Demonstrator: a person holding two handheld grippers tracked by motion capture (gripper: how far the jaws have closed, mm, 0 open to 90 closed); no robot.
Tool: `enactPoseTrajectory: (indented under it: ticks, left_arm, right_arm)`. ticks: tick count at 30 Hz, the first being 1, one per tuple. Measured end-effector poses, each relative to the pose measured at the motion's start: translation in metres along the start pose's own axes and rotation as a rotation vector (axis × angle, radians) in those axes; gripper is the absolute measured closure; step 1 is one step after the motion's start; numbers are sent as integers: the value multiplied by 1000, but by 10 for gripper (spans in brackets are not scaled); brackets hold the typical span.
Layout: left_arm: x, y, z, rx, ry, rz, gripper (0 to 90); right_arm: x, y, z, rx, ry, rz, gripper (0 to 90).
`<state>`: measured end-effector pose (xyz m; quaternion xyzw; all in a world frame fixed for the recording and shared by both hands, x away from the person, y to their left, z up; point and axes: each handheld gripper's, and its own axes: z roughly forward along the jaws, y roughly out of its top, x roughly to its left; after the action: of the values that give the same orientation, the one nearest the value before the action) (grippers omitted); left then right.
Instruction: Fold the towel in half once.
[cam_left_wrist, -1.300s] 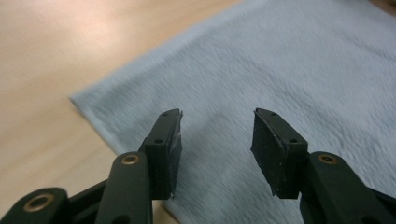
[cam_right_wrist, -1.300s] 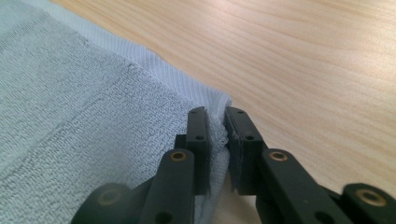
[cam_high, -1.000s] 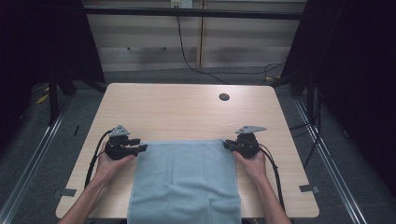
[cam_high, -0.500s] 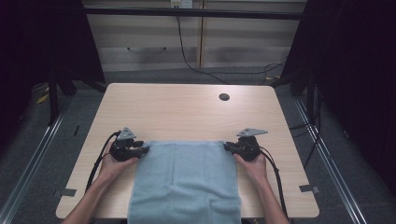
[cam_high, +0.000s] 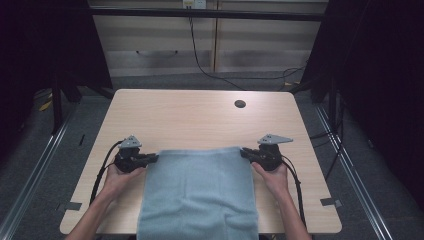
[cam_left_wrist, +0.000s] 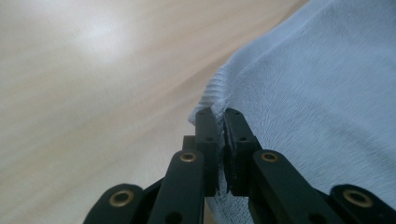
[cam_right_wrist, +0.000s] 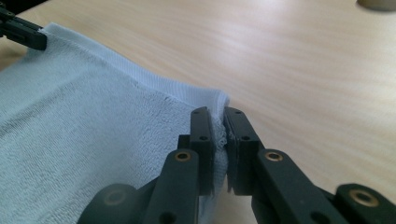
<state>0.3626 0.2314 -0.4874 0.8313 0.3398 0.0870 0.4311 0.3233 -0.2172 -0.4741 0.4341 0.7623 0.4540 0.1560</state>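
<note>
towel (cam_high: 200, 195): near end cut off by the picture's bottom edge, past the table (cam_high: 200, 120) front
forearms: cut off there too

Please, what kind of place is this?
Probably a lab or recording room: a bare wooden table with a cable hole, dark curtains at both sides, cables on the floor behind.

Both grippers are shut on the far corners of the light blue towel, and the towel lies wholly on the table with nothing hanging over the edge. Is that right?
Not quite. The left gripper and right gripper are each shut on a far corner of the towel, as both gripper views show. But the high view shows the towel's near end draping over the table's front edge, not lying wholly on it.
</note>
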Motion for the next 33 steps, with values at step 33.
enactPoseTrajectory:
  ticks: [33]
  left_arm:
    - [42, 148, -66, -297, 14, -96, 860]
  right_arm:
    - [-25, 166, -42, -148, -44, -41, 838]
